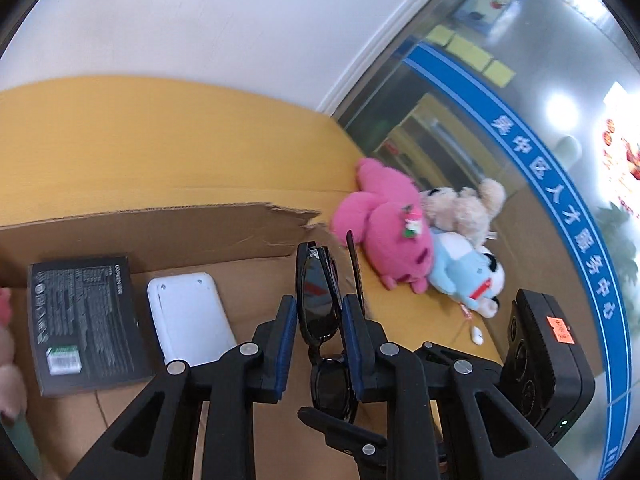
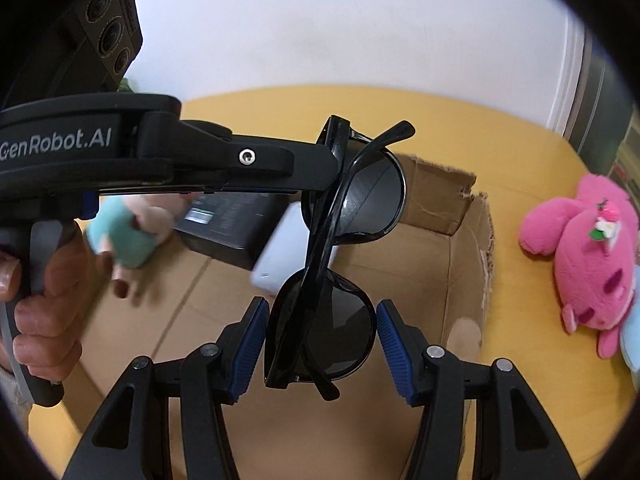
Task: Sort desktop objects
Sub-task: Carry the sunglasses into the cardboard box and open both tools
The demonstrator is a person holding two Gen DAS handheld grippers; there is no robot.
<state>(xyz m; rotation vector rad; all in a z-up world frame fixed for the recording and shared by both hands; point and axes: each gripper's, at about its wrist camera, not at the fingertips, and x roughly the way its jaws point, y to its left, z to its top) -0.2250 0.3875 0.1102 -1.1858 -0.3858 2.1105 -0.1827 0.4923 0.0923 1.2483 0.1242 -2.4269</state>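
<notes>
Black sunglasses point(image 1: 320, 300) hang between my two grippers above an open cardboard box point(image 1: 192, 228). My left gripper point(image 1: 319, 310) is shut on the sunglasses at one lens. In the right wrist view the left gripper point(image 2: 320, 164) comes in from the left and clamps the upper lens of the sunglasses point(image 2: 340, 280). My right gripper point(image 2: 322, 334) has its fingers on either side of the lower lens, with small gaps showing, so it is open. The box point(image 2: 460, 272) lies below.
In the box lie a black packaged box point(image 1: 84, 320), a white flat device point(image 1: 188, 316) and a small teal-and-pink plush point(image 2: 128, 236). A pink plush point(image 1: 388, 232), a beige plush point(image 1: 464, 208) and a light blue plush point(image 1: 468, 272) lie on the yellow table point(image 1: 160, 132) to the right. A wall stands behind.
</notes>
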